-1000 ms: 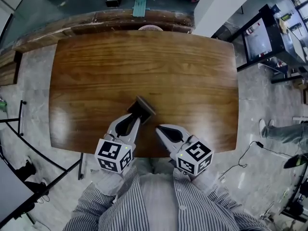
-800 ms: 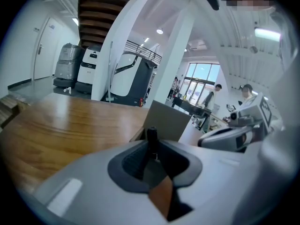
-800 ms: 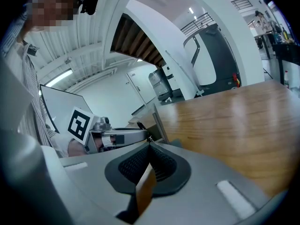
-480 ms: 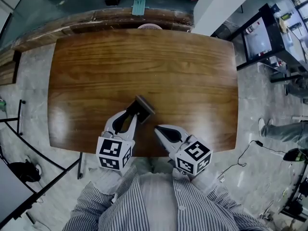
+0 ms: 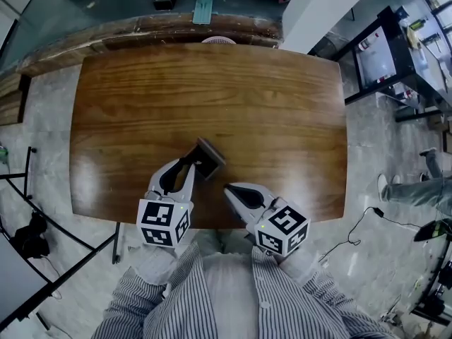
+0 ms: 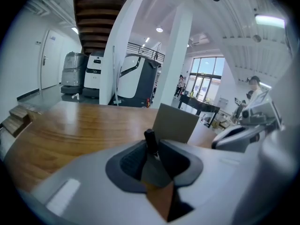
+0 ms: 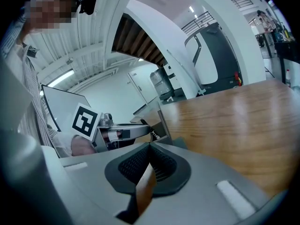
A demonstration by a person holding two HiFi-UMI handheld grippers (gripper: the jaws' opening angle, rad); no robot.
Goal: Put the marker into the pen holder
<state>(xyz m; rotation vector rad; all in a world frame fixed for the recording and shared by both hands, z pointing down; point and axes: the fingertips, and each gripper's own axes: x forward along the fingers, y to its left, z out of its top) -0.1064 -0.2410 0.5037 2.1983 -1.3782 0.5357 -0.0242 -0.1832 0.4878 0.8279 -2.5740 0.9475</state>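
Observation:
The pen holder (image 5: 210,157), a small dark square box, stands on the wooden table (image 5: 212,90) near its front edge. My left gripper (image 5: 189,167) points at its near left side, tips almost touching it. In the left gripper view a black marker (image 6: 150,141) stands upright between the pads, just in front of the holder (image 6: 176,122), and the pads press its sides. The marker's lower end is hidden by the jaws. My right gripper (image 5: 229,189) rests to the right of the holder, shut with nothing in it (image 7: 150,146). It also sees the left gripper (image 7: 123,133) and the holder (image 7: 163,120).
The table's front edge (image 5: 212,226) runs just under both grippers. A person's striped shirt (image 5: 226,295) fills the bottom of the head view. Black stands (image 5: 42,239) are on the floor at the left, and a desk frame (image 5: 385,62) at the right.
My left gripper has slid a little left and back toward the table edge, and its jaws look slightly wider apart. The right gripper and pen holder have barely moved.

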